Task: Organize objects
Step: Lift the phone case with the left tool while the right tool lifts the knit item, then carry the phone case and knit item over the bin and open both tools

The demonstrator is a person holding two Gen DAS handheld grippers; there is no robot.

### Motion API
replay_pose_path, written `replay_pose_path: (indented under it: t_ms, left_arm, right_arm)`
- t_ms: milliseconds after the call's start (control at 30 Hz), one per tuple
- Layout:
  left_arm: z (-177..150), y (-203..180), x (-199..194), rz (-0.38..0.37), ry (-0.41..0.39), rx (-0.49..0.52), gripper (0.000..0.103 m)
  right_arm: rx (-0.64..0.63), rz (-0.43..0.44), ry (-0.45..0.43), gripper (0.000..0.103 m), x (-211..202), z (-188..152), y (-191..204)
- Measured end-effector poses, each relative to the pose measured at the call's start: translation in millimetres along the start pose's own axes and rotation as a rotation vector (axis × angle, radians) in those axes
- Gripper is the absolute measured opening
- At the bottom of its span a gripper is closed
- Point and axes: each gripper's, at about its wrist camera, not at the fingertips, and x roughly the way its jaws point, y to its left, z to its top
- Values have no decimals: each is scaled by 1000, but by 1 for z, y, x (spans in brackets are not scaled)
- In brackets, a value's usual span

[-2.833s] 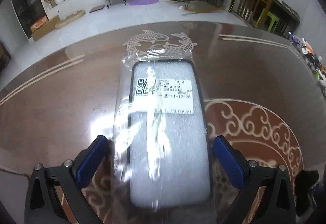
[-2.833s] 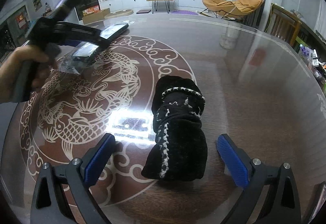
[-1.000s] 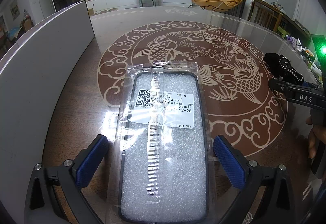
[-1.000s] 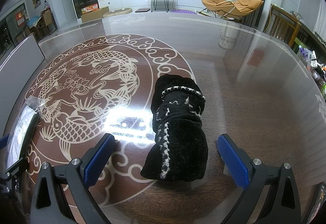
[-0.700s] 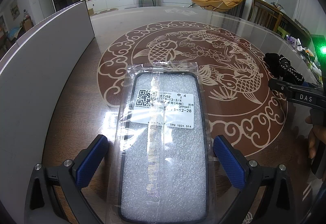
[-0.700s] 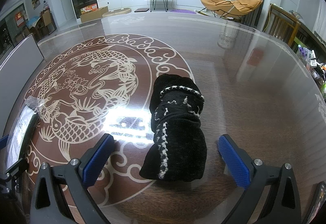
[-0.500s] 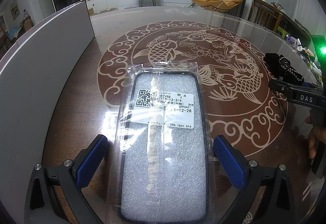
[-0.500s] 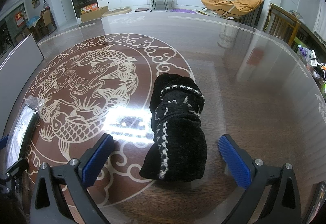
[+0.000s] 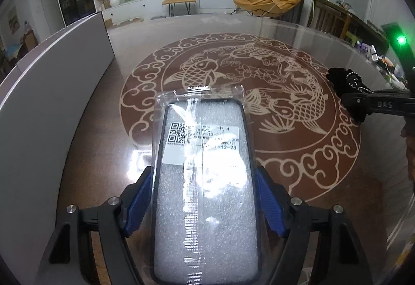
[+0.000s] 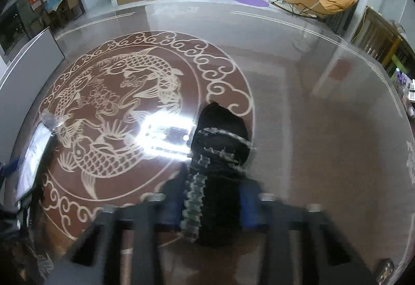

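So the bagged phone case (image 9: pixel 205 189) is sitting square between the left gripper (image 9: pixel 205 204) fingers, long axis running straight out ahead along the fingers, label end pointing away toward the middle of the counter (image 9: pixel 324 220). Both blue pads are pressed up against the long sides of the case through the plastic sleeve, so I'd call that a pinch across its width, not a loose straddle. It's over the near part of the counter, close to the counter's left edge where the grey panel (image 9: pixel 52 93) stands, and I honestly can't tell if it's lifted off the glass or just resting on it. Over on the other side, the black knitted bundle (image 10: pixel 218 168) with the white stitching lies on the right rim of the carp medallion (image 10: pixel 116 124), again long axis lined up with the right gripper (image 10: pixel 207 207) fingers, far end pointing away. That view is smeared, but the blue pads look drawn in tight against both flanks of the bundle near its close end, so I'd read it as clamped on. Each thing is already in its own hand, so nearness isn't the question; what matters for the next move is that both items stick out forward past the fingers, the case by a lot, so any swing toward the panel or across the counter leads with that free end. The knit is soft, probably droops if raised.
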Motion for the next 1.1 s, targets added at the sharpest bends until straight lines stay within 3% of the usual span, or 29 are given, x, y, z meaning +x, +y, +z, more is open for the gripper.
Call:
replay_pose_path:
  t_ms: [367,833,967,1100]
  left_arm:
    - [-35,9,-49,-105,-64,-96,74]
    - [-29,16,-130,-153,-191,-129,74]
    - [-19,32,-156,-160,-236,-159,74]
    - [-12,61,-183,-144,-277,-203,74]
  right_arm:
    - [131,300,-75,31,-51,-83,59]
    - [101,334,-119,31,-79,-112,84]
    - [98,364,-112,31,-90,-106,81]
    - [58,396,-128,31,-106,-98,102]
